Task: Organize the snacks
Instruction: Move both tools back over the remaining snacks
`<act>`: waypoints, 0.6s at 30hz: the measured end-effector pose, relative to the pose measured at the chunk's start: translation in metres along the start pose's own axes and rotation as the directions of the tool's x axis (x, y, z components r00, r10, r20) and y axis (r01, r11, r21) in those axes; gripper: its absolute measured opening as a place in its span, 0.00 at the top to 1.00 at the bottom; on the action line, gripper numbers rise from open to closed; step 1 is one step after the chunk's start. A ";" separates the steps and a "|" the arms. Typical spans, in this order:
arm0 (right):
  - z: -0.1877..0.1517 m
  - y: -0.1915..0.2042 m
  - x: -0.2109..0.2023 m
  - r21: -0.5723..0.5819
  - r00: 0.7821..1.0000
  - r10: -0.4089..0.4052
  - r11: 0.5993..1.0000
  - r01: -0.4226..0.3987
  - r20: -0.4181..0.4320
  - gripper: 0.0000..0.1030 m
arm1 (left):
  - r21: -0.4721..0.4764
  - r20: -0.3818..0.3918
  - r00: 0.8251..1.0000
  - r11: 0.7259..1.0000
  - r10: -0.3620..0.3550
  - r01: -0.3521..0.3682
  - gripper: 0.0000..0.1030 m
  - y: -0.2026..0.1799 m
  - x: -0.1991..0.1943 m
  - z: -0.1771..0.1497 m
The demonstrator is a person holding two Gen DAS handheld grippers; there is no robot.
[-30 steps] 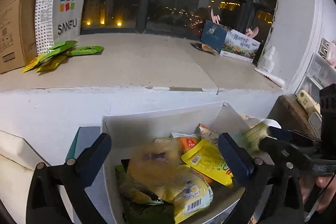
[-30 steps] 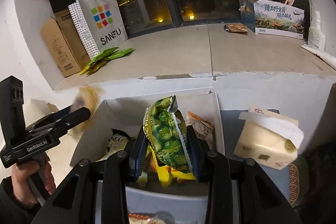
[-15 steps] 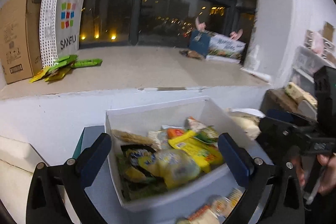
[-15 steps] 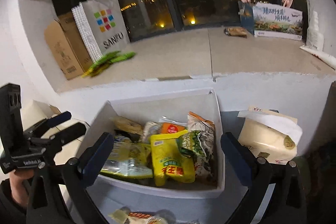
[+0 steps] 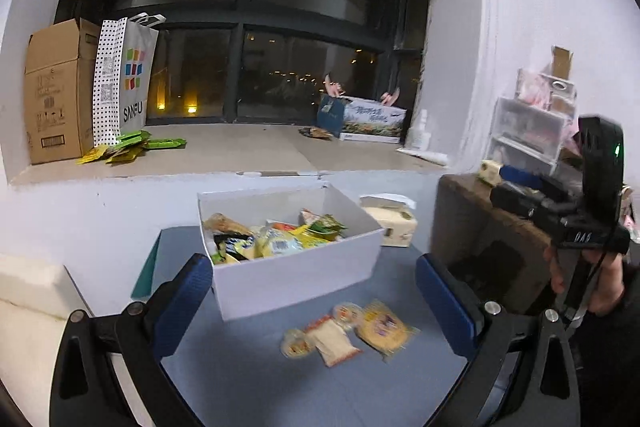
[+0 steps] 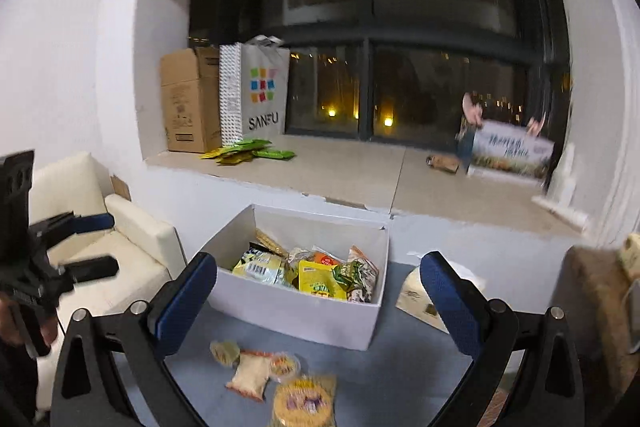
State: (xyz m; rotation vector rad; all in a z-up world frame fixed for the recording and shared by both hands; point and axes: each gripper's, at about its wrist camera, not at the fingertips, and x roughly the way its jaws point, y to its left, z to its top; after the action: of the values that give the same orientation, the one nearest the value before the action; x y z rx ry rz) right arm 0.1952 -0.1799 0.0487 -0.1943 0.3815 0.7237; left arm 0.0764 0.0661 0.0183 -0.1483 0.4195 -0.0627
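Box of snacks lies lengthwise toward windowsill.

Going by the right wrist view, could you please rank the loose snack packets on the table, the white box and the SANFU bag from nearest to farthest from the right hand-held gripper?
From the right hand-held gripper:
1. Loose snack packets, on the table just below it.
2. White box, just beyond, centre.
3. SANFU bag, far back on the window ledge, left.

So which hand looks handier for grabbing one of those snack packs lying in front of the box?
Probably either, slightly the right. Both the right gripper and left gripper are open and empty, but the loose packs lie nearer the middle of the right one's view.
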 end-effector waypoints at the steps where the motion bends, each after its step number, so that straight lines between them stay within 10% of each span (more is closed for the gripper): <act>1: -0.006 0.002 -0.012 0.005 1.000 -0.011 1.000 0.011 0.011 0.00 | 0.015 0.000 1.000 1.000 0.003 -0.003 0.00 -0.006 -0.009 -0.004; 18: -0.139 0.018 -0.038 0.066 0.983 -0.024 0.997 0.037 -0.182 0.00 | -0.085 -0.102 0.993 0.995 -0.060 0.052 0.00 -0.032 -0.034 -0.090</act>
State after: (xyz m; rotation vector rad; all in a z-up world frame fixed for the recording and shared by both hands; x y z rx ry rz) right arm 0.1197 -0.2318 -0.0635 -0.2012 0.5754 0.6635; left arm 0.0073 0.0260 -0.0445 -0.2386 0.5231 -0.1090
